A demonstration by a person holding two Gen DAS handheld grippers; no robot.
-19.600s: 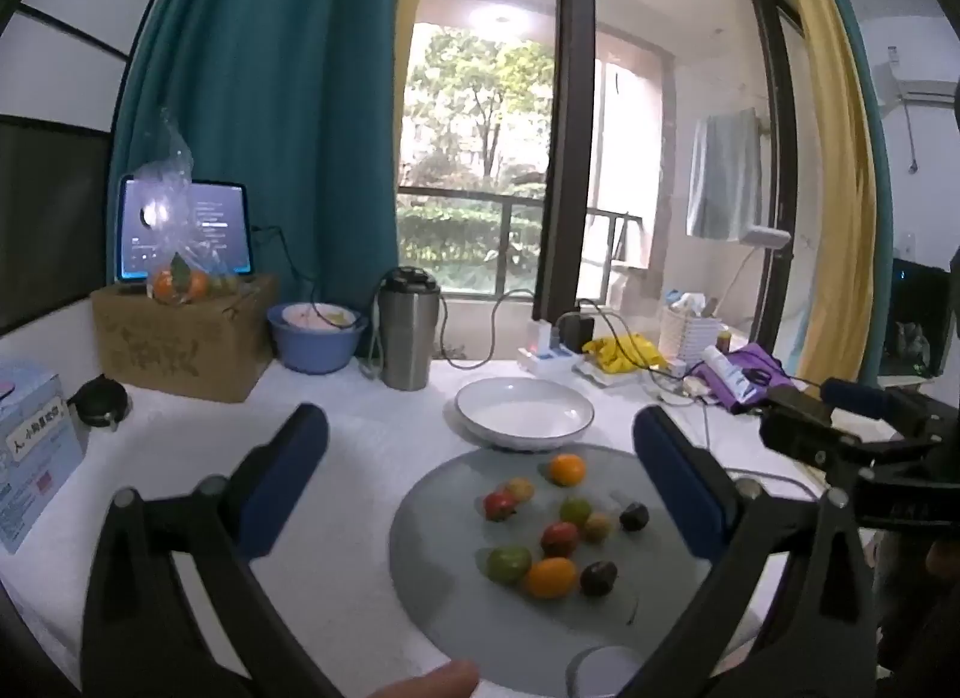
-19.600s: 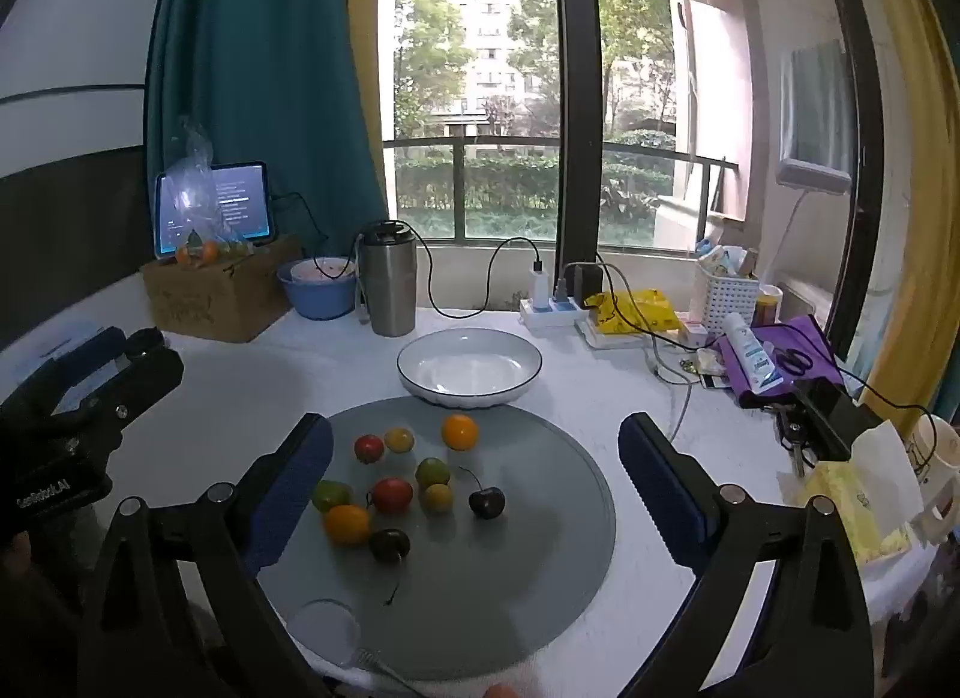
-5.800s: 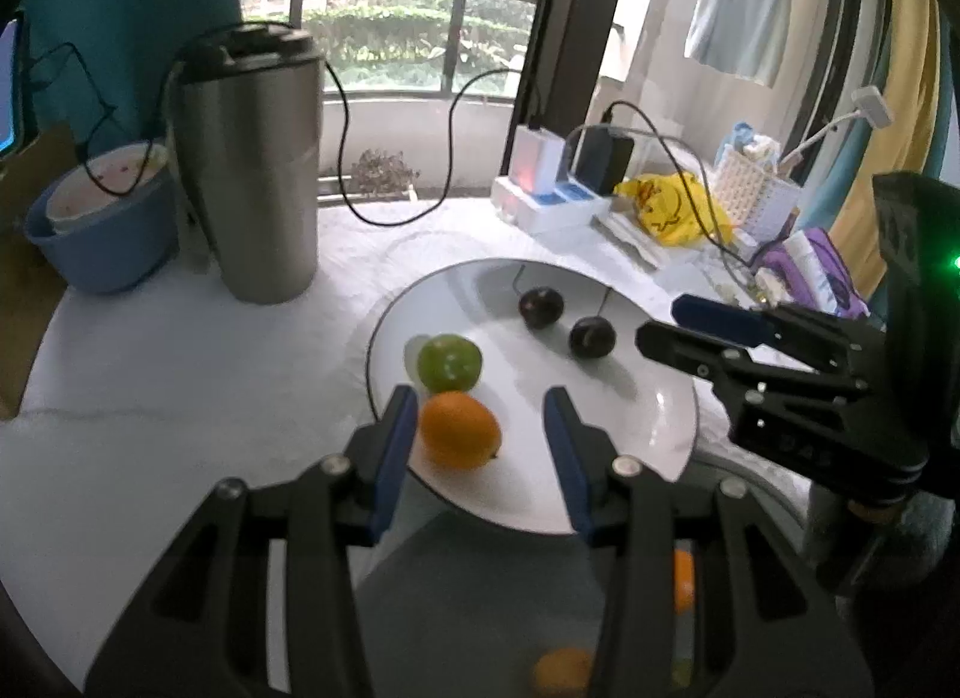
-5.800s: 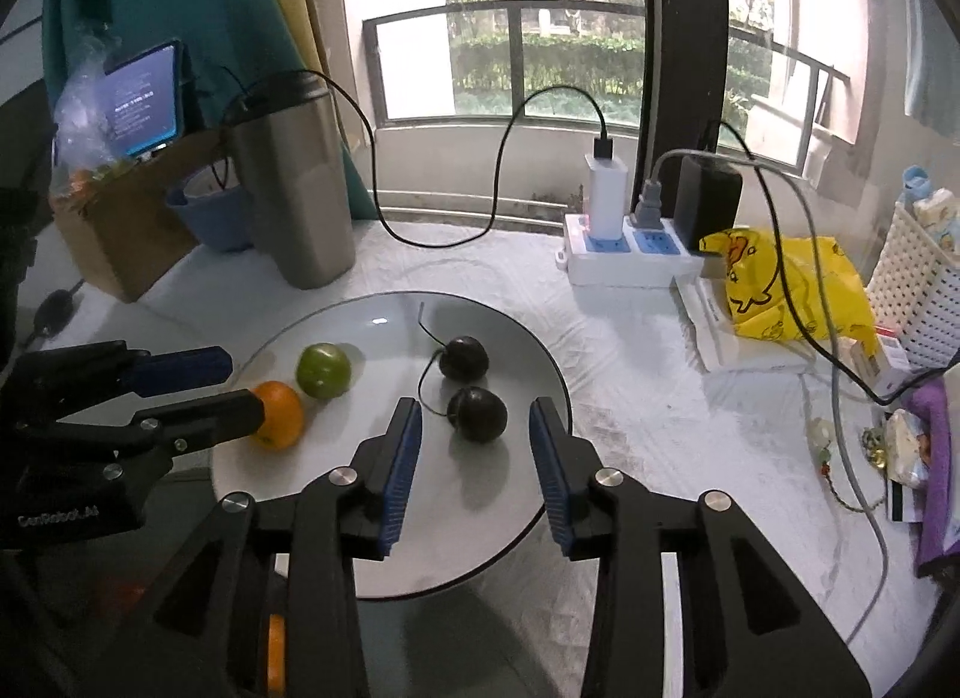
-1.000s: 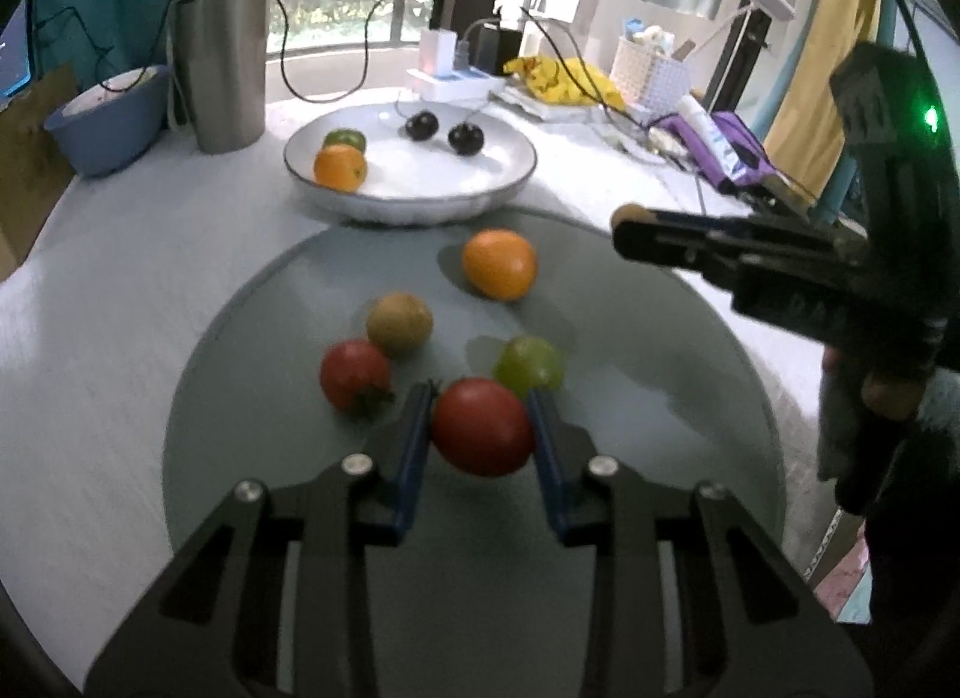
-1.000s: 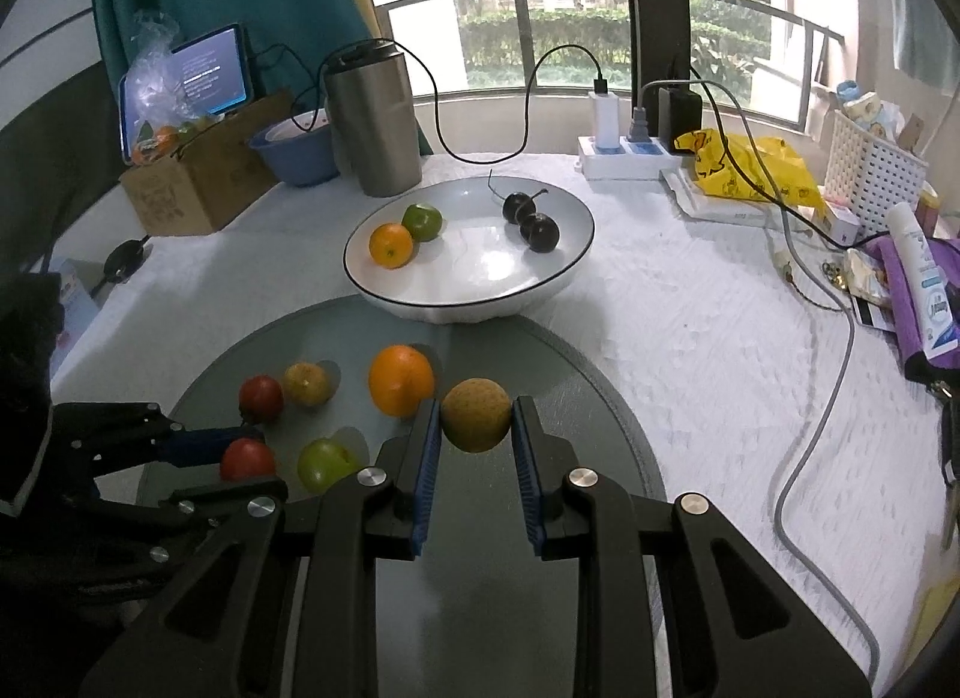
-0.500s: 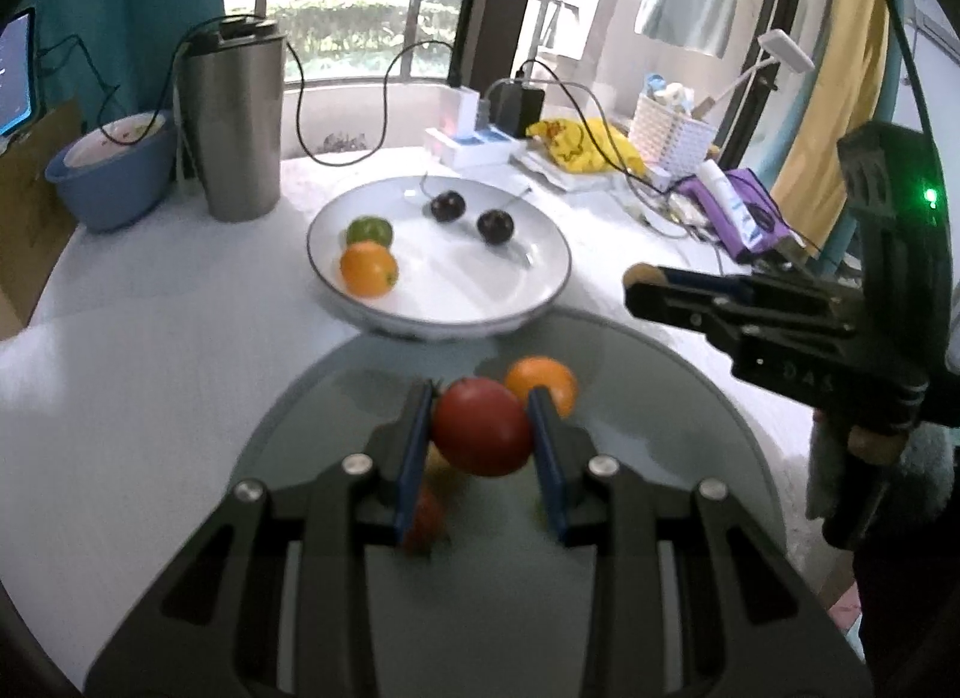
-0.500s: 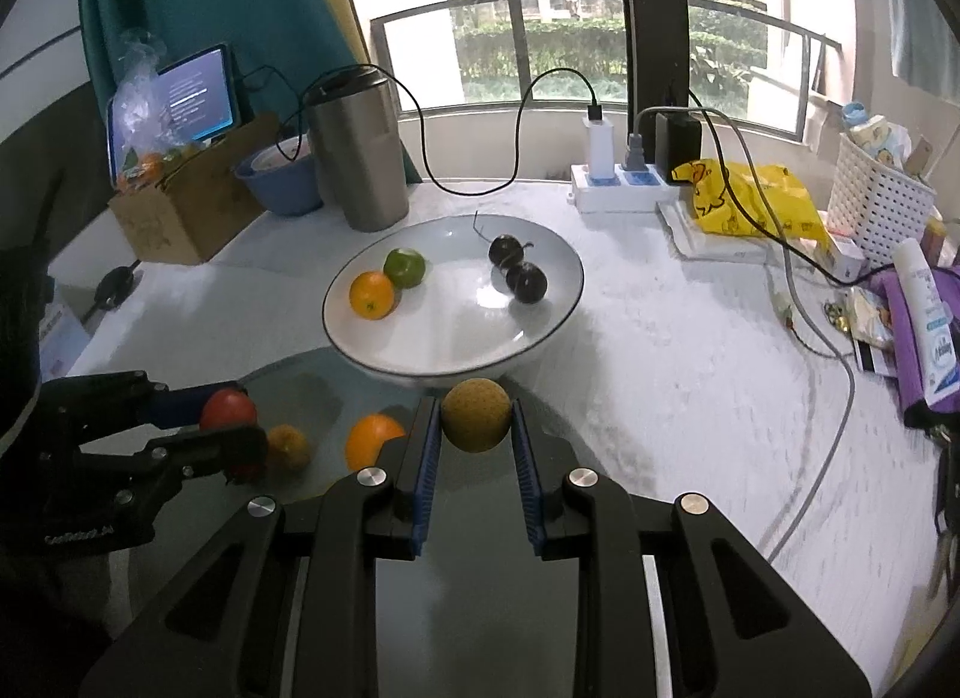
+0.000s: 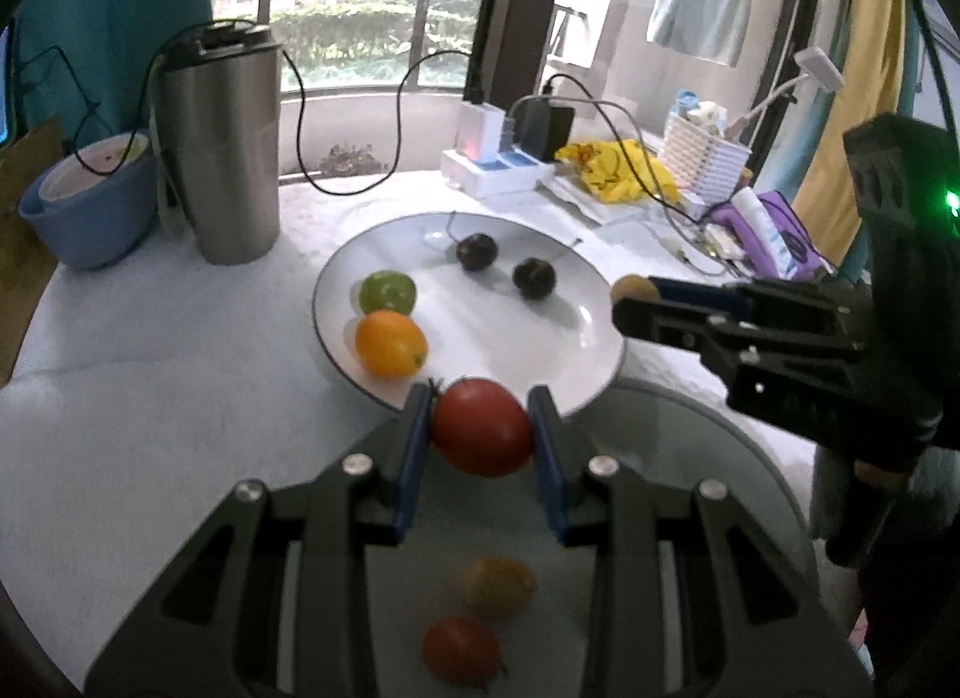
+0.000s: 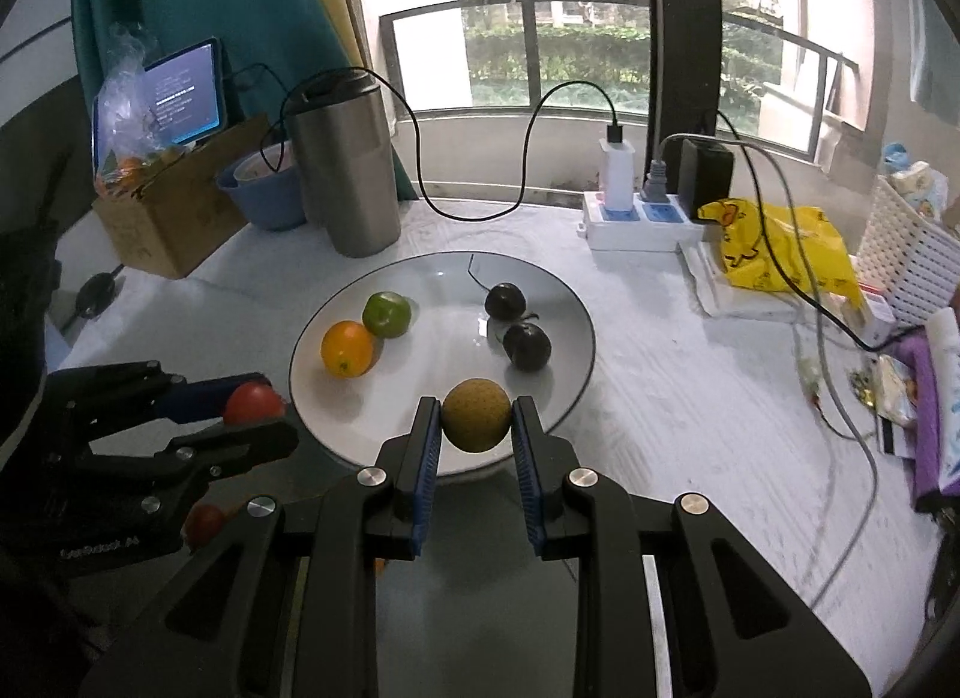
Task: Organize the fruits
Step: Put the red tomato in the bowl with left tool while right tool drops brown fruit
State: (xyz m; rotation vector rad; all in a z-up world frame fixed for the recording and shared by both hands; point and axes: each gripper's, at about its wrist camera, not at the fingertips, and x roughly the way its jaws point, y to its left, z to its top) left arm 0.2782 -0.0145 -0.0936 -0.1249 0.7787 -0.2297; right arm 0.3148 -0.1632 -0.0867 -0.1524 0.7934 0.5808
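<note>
Since the second before, I had carried both fruits off the grey mat (image 9: 708, 458) to the white plate (image 10: 336, 434). My left gripper (image 9: 483, 428) clamped the red tomato (image 9: 483, 428) at its near rim; my right gripper (image 10: 476, 423) pinched the brown fruit (image 10: 476, 423) above it. Dropped carelessly, either could roll into the orange (image 10: 348, 349) or dark plums (image 10: 527, 346); the steel tumbler (image 10: 345, 170) and cables crowded behind.
</note>
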